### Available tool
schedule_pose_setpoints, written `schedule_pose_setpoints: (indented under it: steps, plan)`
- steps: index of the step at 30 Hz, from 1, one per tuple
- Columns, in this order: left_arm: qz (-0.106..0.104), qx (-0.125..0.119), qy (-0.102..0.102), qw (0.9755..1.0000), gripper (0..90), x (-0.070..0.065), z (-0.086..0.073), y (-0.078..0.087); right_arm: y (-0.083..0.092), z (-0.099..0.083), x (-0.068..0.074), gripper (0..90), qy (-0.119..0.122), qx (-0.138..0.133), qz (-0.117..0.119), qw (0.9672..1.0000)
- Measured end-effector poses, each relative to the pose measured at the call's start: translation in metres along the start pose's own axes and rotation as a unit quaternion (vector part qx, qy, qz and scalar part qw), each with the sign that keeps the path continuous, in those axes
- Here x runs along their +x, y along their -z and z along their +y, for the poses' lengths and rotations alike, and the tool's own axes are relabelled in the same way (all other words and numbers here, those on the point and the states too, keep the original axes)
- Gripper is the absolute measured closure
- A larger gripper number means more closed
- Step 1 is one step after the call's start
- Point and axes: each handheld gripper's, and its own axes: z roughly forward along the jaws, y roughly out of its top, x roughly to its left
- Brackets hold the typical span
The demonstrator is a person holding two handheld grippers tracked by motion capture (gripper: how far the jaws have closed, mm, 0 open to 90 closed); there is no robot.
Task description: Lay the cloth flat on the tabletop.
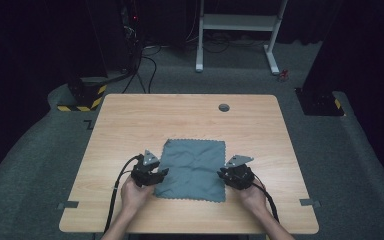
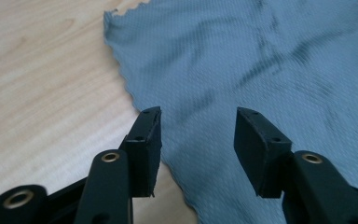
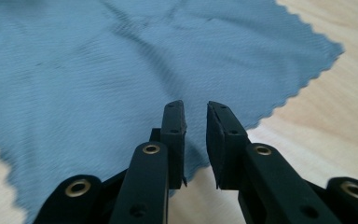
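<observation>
**Inspector A:** We record a grey cloth [image 1: 193,170] lying flat, lightly creased, on the near half of the wooden table [image 1: 130,120], about midway between left and right. The left gripper [image 1: 161,173] sits at the cloth's left edge, the right gripper [image 1: 223,174] at its right edge, both toward the near corners.

**Inspector B:** In the left gripper view we find the jaws standing wide apart, nothing between the pads, the cloth's scalloped left edge [image 2: 129,88] just beyond them. In the right gripper view the jaws stand narrow, a slim gap between them, empty as well; the cloth's right edge [image 3: 298,88] runs just past the tips.

**Inspector A:** So neither gripper holds the cloth. We judge the step in hand to be the approach to the two side edges, most likely ahead of a fold or a lift.

**Inspector B:** Agreed. The next move, in our judgement, calls for each gripper to come down low at its edge, get one pad under the fabric, and close on a single layer. The right jaws may need to widen first.
</observation>
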Motion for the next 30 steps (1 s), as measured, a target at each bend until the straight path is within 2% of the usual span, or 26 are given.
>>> schedule_pose_setpoints:
  steps: [5,6,7,10,11,12,13,16,17,18,20,22,24,25,26,27,30]
  plan:
    - [-0.001,-0.005,-0.004,1.0,50.8,-0.007,-0.015,0.009,0.006,-0.011,0.013,76.0,0.011,0.004,0.009,0.9999]
    - [-0.002,-0.003,-0.004,1.0,50.8,-0.009,-0.019,0.011,0.006,-0.011,0.013,76.0,0.011,0.004,0.009,0.9999]
    - [-0.002,0.005,-0.012,0.9999,52.8,-0.013,-0.026,0.013,0.007,-0.016,0.016,76.0,0.018,0.01,0.008,0.9998]
    - [-0.004,0.012,-0.019,0.9997,55.2,-0.015,-0.031,0.013,0.006,-0.02,0.018,77.8,0.022,0.015,0.007,0.9996]
    - [-0.004,0.009,-0.017,0.9998,55.3,-0.016,-0.032,0.014,0.006,-0.02,0.017,85.1,0.019,0.015,0.008,0.9997]
    - [-0.003,0.009,-0.015,0.9998,55.3,-0.016,-0.032,0.014,0.006,-0.02,0.017,89.3,0.025,0.017,0.002,0.9995]
    - [-0.002,0.009,-0.016,0.9998,55.1,-0.016,-0.032,0.013,0.005,-0.019,0.017,90.0,0.031,0.019,-0.001,0.9993]
    - [-0.001,0.012,-0.024,0.9996,53.5,-0.017,-0.031,0.013,0.005,-0.018,0.014,90.0,0.026,0.023,0.005,0.9994]
    - [-0.005,0.011,-0.021,0.9997,53.5,-0.019,-0.032,0.014,0.006,-0.018,0.014,90.0,0.033,0.025,-0.001,0.9991]
    - [-0.006,0.008,-0.021,0.9997,53.3,-0.021,-0.033,0.014,0.007,-0.018,0.014,90.0,0.043,0.031,-0.018,0.9984]
    - [-0.011,0.007,-0.017,0.9998,52.8,-0.022,-0.034,0.015,0.008,-0.019,0.008,90.0,0.037,0.037,-0.029,0.9982]
    - [-0.011,0.008,-0.016,0.9998,52.6,-0.022,-0.034,0.015,0.011,-0.022,-0.001,90.0,0.021,0.036,-0.033,0.9986]
    - [-0.01,0.01,-0.023,0.9996,52.1,-0.023,-0.034,0.016,0.016,-0.026,-0.004,90.0,0.005,0.025,-0.026,0.9993]
    - [-0.01,0.01,-0.023,0.9996,51.8,-0.023,-0.034,0.016,0.016,-0.026,-0.004,90.0,0.005,0.025,-0.026,0.9993]
    - [-0.011,0.01,-0.025,0.9996,51.8,-0.024,-0.035,0.016,0.021,-0.028,0.001,84.4,0.003,0.007,-0.007,1.0]
    - [-0.012,0.009,-0.026,0.9995,52.0,-0.026,-0.035,0.017,0.023,-0.029,0.006,81.8,0.008,0.0,0.005,1.0]
    - [-0.01,0.009,-0.031,0.9994,54.1,-0.029,-0.037,0.021,0.027,-0.03,0.024,80.0,0.027,-0.012,0.031,0.9991]
